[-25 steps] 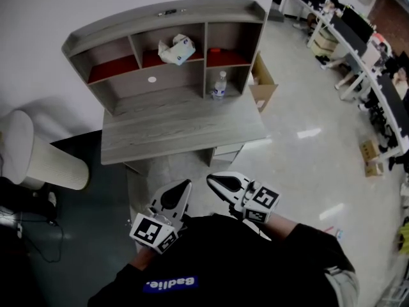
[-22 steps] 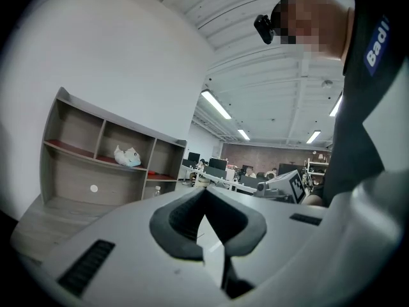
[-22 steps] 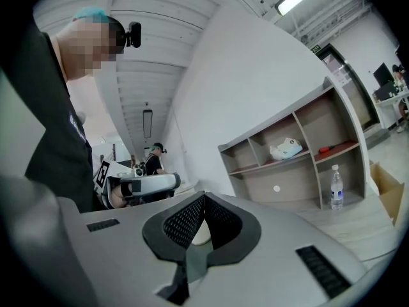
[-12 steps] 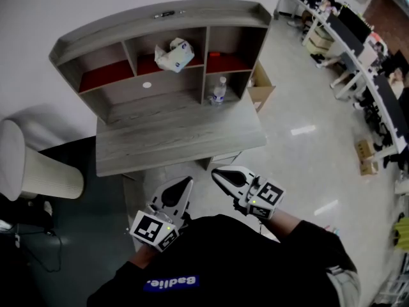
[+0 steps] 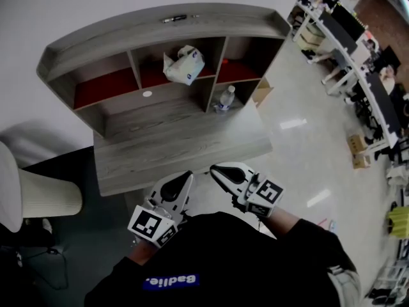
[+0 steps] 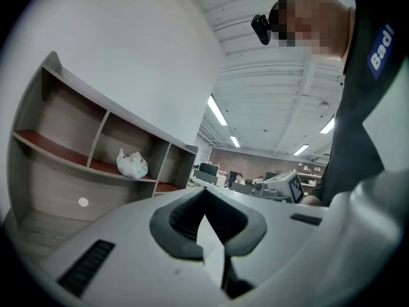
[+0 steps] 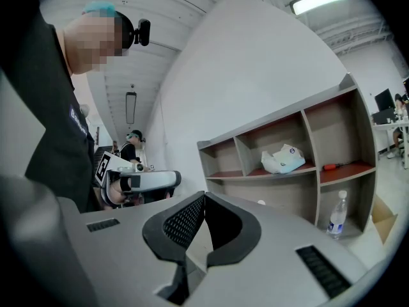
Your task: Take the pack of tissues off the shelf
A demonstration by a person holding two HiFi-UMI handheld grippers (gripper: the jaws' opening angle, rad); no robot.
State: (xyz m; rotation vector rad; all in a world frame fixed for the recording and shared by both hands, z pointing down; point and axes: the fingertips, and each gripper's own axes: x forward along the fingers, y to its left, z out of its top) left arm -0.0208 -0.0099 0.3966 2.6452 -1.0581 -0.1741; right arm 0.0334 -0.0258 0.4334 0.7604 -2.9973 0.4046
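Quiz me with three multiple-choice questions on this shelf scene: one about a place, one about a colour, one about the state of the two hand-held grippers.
1. Where does the crumpled white tissue pack lie in the grey wooden shelf?
A. middle upper compartment
B. lower right compartment
C. on top

2. What colour are the upper compartments' floors?
A. green
B. red
C. yellow

3. How are the left gripper and right gripper?
A. both wide open
B. one holding the pack
C. both shut, empty

Answers: A, it sits in the centre bay; B, red shows in all three; C, both gripper views show pads together, nothing between.
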